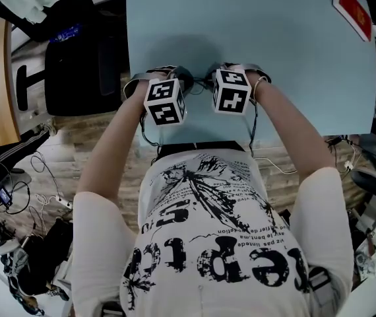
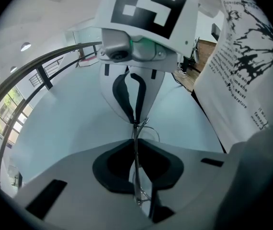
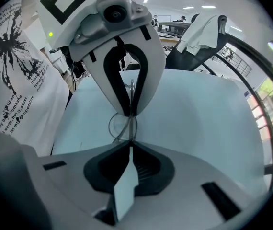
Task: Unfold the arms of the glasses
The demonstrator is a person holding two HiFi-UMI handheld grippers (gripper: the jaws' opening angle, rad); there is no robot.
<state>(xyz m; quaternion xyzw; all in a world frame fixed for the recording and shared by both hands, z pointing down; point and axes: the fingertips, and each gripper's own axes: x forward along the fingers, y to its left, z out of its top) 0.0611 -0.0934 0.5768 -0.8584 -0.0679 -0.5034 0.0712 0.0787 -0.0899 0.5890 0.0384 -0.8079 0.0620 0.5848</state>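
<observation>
Glasses (image 3: pixel 119 126) sit mid-frame over the blue counter (image 1: pixel 274 58); left gripper (image 2: pixel 136 150) and right gripper (image 3: pixel 129 146) jaws are both closed on their thin frame.

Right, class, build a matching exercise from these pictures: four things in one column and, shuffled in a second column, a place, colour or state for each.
Column A
1. glasses
2. table
3. red card
4. T-shirt

Column B
a. light blue
b. white with black print
c. at the table's far right corner
d. gripped by the left gripper and the right gripper, both shut on it

Pairs: 1-d, 2-a, 3-c, 4-b
</observation>
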